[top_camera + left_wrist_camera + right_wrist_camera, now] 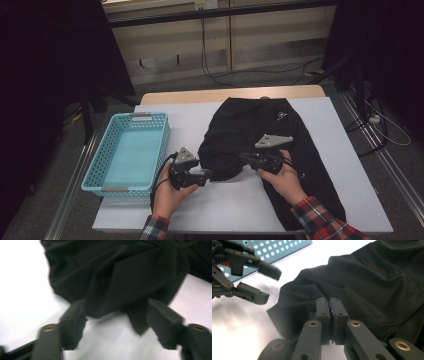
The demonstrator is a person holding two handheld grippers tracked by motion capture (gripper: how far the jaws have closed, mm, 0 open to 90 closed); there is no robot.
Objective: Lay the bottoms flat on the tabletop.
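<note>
Near edge of table: both hands in plaid sleeves, 1 gripper each. The work looks like folding the black trousers, with the basket as the likely end place.

Right gripper (329, 302): jaws pressed together, pinching a fold of the black trousers (260, 130). In the high view this gripper (245, 158) sits at the bunched left part of the garment, which looks folded back on itself.

Left gripper (116, 315): jaws spread, a hanging point of cloth between them, pads not yet pressing on it. In the high view it (207, 173) lies just beside the lower left edge of the bunched cloth.

Step in hand, as I judge it: second grip being set, so the fold can be carried by 2 points. The next move calls for the left jaws to close fully on the edge between them, then both hands to lift and travel together, keeping the fold from slipping open.

Mid table: the trousers lie on the white table cover (190, 117), 1 leg running toward the near right corner, waist toward the far edge.

Left of the garment: blue basket (112, 150), well apart from the cloth, nothing inside.

Views compared: the right gripper view shows the pinch line between the pads and the left gripper's open jaws farther off. The left gripper view shows the cloth tip between its jaws. The high view gives layout, basket and the floor cables (215, 75) beyond.
</note>
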